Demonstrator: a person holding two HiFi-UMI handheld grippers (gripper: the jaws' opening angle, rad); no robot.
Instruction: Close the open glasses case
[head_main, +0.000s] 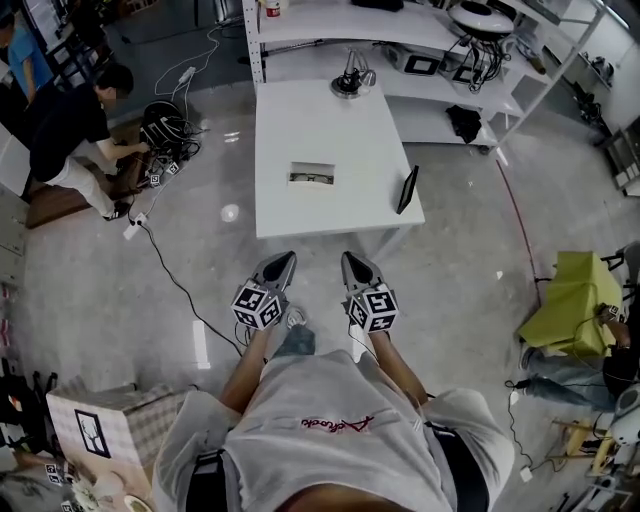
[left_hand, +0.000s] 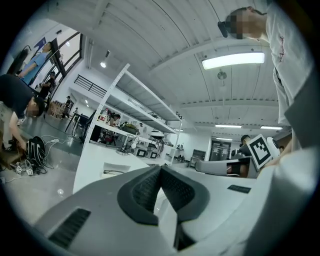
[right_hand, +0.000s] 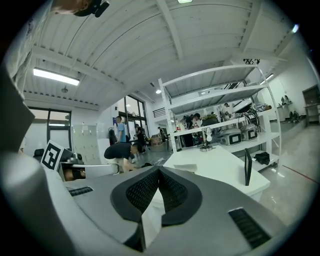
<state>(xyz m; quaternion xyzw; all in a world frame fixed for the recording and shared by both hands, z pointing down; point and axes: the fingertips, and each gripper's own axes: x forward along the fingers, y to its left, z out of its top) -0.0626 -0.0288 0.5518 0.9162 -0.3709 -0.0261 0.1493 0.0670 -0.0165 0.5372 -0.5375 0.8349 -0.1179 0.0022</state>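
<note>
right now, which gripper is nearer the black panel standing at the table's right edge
Right. The right gripper is short of the table, slightly left of the black panel; the left gripper is farther left, also short of the table.

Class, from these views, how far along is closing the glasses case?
Nothing looks done: the glasses case lies open on the white table. Nothing is in hand: left tongs and right tongs are shut, empty, short of the table. Left: reach it and shut the lid.

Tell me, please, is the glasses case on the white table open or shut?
Open: the glasses case shows its dark inside to the head view.
</note>
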